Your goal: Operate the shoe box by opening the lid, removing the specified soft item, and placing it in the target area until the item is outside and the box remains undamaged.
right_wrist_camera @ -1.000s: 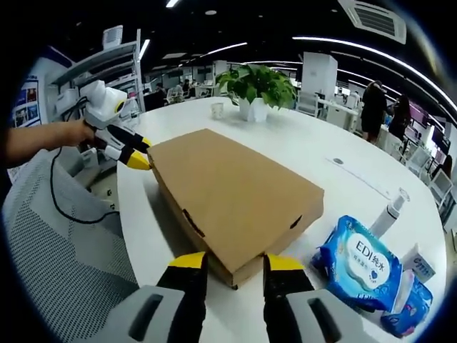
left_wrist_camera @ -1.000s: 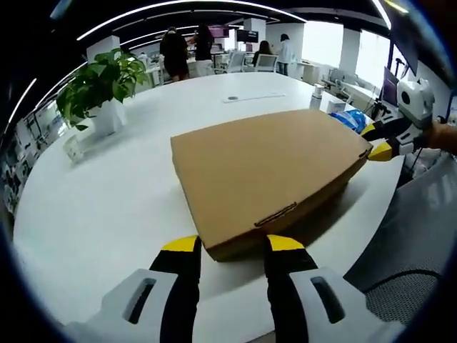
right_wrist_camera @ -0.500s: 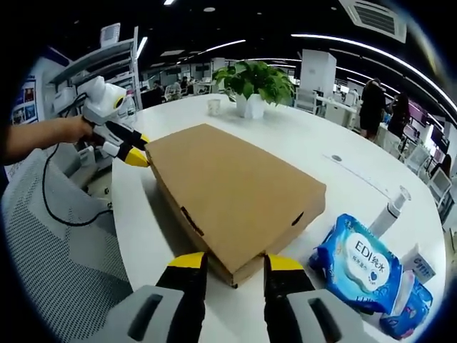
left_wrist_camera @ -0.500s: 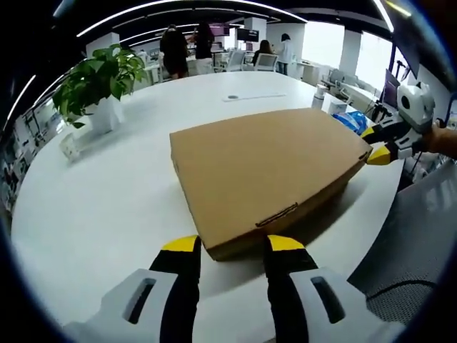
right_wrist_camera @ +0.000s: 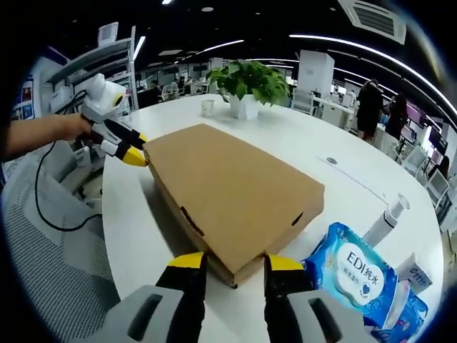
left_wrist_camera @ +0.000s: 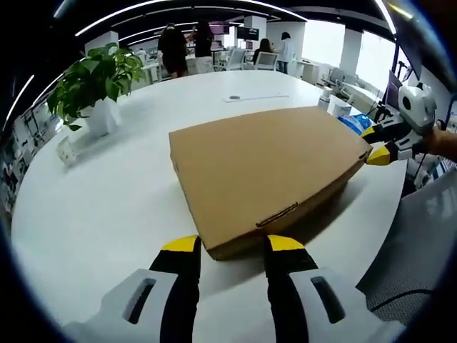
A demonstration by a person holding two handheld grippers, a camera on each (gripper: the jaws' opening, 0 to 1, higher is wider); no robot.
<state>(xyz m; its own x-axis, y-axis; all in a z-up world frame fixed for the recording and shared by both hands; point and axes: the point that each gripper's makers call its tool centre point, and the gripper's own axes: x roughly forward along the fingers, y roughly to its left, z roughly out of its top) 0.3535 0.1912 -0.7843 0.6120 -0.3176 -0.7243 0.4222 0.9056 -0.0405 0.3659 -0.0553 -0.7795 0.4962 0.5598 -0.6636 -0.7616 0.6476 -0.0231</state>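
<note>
Left gripper view: we had the left gripper (left_wrist_camera: 232, 246), jaws apart, bracketing the near corner of the closed shoe box (left_wrist_camera: 264, 168). The box lay flat on the white table (left_wrist_camera: 107, 207), its long axis running away toward the right gripper (left_wrist_camera: 378, 146) at the far corner. Beyond stood a potted plant (left_wrist_camera: 96, 78). In the right gripper view our own jaws, likewise apart, framed the opposite corner, with side tab slots and a blue wipes pack (right_wrist_camera: 353, 268) showing. We judged both grippers equally near the lid edge.
</note>
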